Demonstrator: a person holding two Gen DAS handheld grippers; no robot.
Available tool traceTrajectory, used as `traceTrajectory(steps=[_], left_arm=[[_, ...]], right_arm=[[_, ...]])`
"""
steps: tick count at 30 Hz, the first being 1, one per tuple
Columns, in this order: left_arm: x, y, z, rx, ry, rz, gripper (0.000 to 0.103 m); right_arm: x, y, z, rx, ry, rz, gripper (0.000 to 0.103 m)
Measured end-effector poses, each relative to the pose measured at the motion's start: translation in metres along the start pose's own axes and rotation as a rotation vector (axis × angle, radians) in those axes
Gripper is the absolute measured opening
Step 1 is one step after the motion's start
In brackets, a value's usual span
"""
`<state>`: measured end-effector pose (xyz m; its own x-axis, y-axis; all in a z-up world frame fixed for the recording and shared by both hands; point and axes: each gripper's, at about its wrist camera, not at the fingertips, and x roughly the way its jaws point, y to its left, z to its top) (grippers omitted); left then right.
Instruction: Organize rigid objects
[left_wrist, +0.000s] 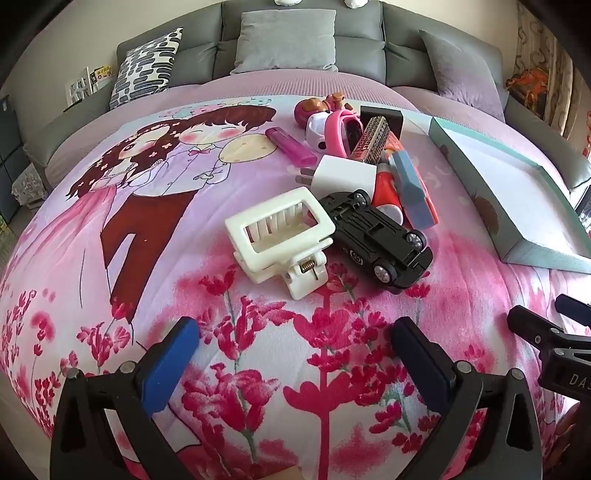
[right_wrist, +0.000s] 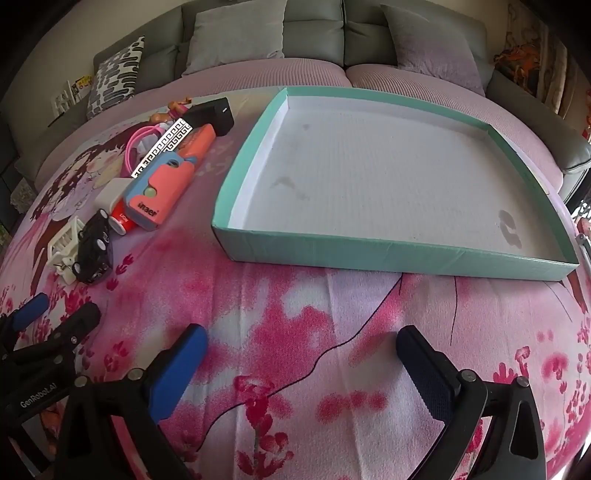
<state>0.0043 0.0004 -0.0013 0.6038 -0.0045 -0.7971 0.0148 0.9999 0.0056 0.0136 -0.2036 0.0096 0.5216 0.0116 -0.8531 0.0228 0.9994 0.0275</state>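
White plastic hair clip (left_wrist: 277, 236) lies just beyond the wide-open, empty left claw (left_wrist: 295, 354), long axis running left-right; right claw (right_wrist: 301, 360), also wide and empty, faces the shallow teal cardboard box (right_wrist: 388, 254).

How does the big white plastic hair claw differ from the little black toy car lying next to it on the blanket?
The white plastic hair claw is pale and open-framed, with a comb of teeth and a metal spring showing; the black toy car is dark and solid-bodied. The claw lies on its side, while the car lies flipped over, its underside and silver wheels facing up. In the left wrist view the claw looks bulkier. Both rest on the flowered pink blanket, side by side, outside the teal box.
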Motion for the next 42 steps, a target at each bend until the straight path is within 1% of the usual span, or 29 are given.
traceTrajectory(steps=[42], left_arm=[[-0.0003, 0.0012, -0.0018, -0.001, -0.010, -0.003, 0.103]], right_arm=[[0.0006, 0.0001, -0.0001, 0.001, -0.001, 0.001, 0.103]])
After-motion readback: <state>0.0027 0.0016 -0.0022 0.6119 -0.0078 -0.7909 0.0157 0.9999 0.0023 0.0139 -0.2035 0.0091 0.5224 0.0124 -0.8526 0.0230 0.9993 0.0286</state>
